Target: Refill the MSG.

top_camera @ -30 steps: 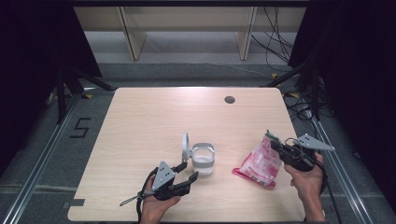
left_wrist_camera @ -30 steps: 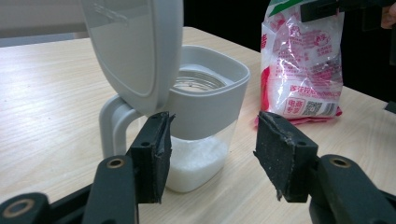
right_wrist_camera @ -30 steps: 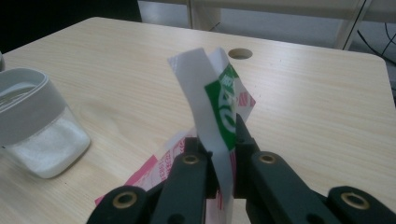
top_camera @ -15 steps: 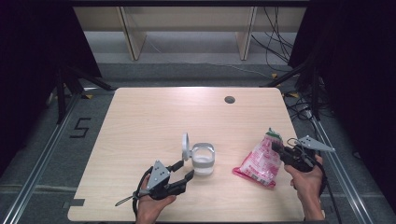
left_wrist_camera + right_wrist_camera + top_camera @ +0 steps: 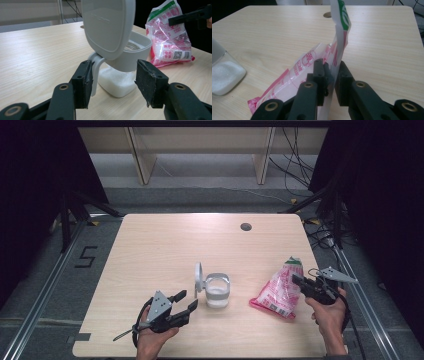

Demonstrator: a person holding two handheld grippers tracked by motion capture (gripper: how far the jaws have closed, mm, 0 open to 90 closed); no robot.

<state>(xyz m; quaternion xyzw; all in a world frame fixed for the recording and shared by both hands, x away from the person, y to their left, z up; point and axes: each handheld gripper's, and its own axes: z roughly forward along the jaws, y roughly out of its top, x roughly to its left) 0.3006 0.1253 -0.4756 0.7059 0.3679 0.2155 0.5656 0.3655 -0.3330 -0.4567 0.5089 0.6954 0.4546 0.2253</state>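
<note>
Tabletop: right claw (image 5: 331, 82) pinches bag (image 5: 312, 67); jar (image 5: 217, 290) beside.

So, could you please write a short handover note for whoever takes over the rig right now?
Left gripper: open, empty, jaws either side of the hinge arm of the clear jar with the grey flip lid, not gripping.
Right gripper: shut on the pink and white plastic bag with the green top, pinching it near the top; the bag's bottom rests on the light wooden table.
Jar: near the table's front edge, lid up, white granules in the bottom.
Done: lid open, bag gripped.
Left, probably: steady the jar, then pour from the bag.
</note>
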